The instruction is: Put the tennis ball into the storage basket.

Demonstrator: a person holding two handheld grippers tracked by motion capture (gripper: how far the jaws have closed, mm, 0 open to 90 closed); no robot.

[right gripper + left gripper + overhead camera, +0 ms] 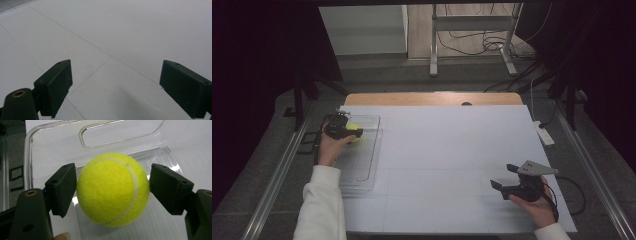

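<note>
our left tool (113,187) sits open around the tennis ball (113,190), over the clear tray (50,142). our right tool (115,87) hangs open above the worktop (125,37).

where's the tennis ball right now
The tennis ball sits between the left gripper's jaws over the clear tray at the table's left side.

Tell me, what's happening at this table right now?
A person works with a gripper in each hand. The left gripper is over a clear tray at the table's left edge, its jaws on either side of a tennis ball, with a slight gap at the right pad. The right gripper hangs open over the bare white table, holding nothing.
</note>
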